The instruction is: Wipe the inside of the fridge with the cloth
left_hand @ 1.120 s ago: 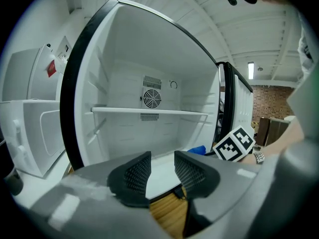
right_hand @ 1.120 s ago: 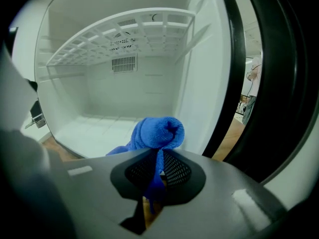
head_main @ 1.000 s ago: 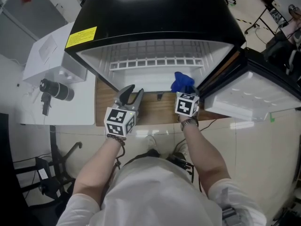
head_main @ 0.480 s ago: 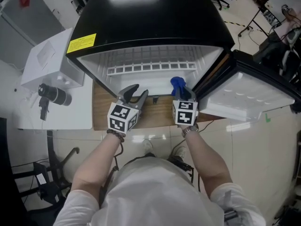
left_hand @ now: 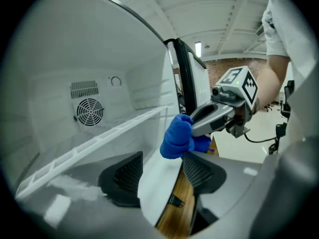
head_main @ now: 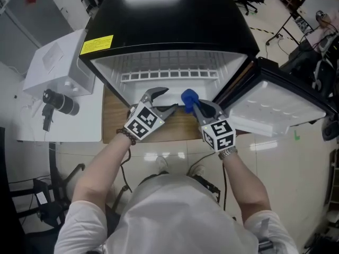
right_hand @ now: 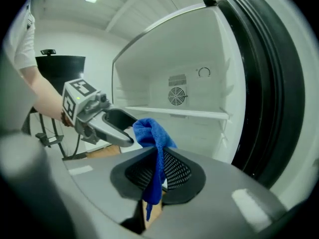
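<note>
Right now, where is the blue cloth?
In the head view, the crumpled blue cloth is pinched in the jaws of the right gripper, at the front opening of the black fridge, toward its open door.

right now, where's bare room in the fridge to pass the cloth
Bare: above the shelf to the fan, and below it. Crowded: the front lip, where the left gripper, jaws just opening, empty, meets the right gripper's cloth.

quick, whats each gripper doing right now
Left gripper: open, jaws have just been opening, nothing gripped between them.
Right gripper: shut on the blue cloth.
</note>
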A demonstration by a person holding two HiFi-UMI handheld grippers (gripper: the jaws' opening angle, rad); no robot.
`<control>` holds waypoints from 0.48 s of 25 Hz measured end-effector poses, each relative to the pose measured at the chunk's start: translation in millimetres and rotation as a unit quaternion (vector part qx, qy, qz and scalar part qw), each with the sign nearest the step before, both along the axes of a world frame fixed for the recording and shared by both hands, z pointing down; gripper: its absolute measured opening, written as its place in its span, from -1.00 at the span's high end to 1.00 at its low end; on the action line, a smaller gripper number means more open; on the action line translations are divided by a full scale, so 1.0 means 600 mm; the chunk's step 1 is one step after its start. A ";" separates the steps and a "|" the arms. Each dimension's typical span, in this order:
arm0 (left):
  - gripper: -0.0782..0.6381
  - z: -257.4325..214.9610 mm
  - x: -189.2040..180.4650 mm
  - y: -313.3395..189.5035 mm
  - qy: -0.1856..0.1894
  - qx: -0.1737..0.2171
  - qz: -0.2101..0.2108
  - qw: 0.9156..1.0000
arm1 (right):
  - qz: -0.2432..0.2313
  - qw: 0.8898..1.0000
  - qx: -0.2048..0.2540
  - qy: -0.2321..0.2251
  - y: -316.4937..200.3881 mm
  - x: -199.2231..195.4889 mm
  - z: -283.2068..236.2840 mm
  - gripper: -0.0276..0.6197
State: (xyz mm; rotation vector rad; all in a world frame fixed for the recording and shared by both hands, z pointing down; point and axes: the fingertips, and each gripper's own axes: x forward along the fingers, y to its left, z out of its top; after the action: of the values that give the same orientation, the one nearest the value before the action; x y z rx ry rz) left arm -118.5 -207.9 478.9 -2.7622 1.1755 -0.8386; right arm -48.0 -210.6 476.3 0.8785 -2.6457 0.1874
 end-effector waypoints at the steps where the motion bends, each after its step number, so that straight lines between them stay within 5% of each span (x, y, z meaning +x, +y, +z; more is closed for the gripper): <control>1: 0.06 0.000 0.011 0.004 -0.009 0.001 0.019 1.000 | -0.019 1.000 0.000 0.000 0.010 -0.002 -0.004 0.82; 7: -0.08 0.008 0.074 0.034 -0.031 -0.006 0.097 0.995 | -0.098 0.995 -0.008 -0.002 0.052 -0.001 -0.022 0.82; 12: 0.29 0.006 0.107 0.037 -0.015 0.001 0.083 0.996 | -0.107 0.994 -0.011 0.000 0.056 0.009 -0.031 0.82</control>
State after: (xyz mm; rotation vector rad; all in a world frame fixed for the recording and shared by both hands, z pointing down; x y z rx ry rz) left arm -54.3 -185.7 482.8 -2.7876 0.9245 -0.8568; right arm -42.9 -177.0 457.6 0.5819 -2.7085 0.1625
